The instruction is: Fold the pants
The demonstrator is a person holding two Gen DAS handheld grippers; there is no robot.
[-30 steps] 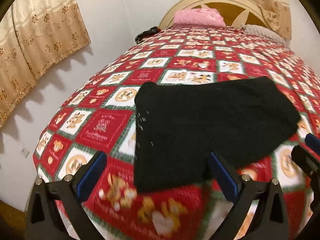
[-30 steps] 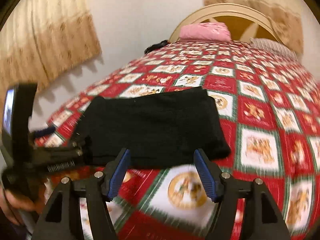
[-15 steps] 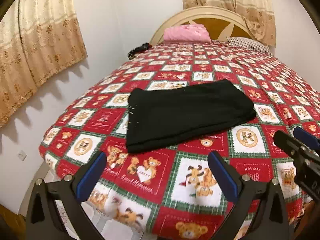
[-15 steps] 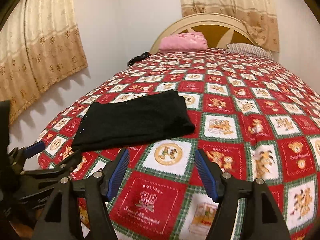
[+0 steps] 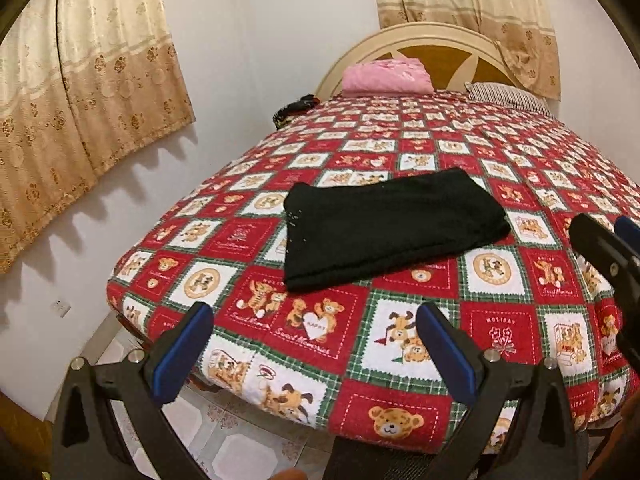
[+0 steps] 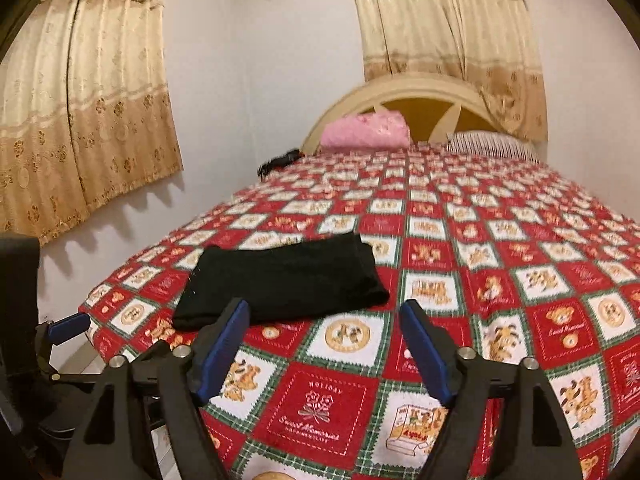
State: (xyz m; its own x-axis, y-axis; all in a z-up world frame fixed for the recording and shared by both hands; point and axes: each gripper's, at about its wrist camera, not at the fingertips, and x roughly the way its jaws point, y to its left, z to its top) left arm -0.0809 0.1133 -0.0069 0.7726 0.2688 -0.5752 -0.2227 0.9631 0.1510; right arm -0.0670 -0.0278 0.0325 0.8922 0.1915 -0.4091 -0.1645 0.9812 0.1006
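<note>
Near the foot corner of the bed lie the folded black knit pants (image 5: 384, 228), a flat rectangular bundle resting on the red, white and green patchwork bedspread with teddy-bear squares (image 5: 420, 148). The left gripper (image 5: 312, 336) hangs short of the bundle above the bed's edge, its blue-padded jaws spread wide and holding nothing. The right gripper (image 6: 322, 336) is likewise apart from the pants, jaws released and empty. At the far end a pink folded cloth (image 5: 386, 77) and a striped pillow (image 5: 506, 94) rest against the cream arched headboard (image 5: 420, 34). Beige patterned curtains (image 5: 80, 92) hang on the walls.
</note>
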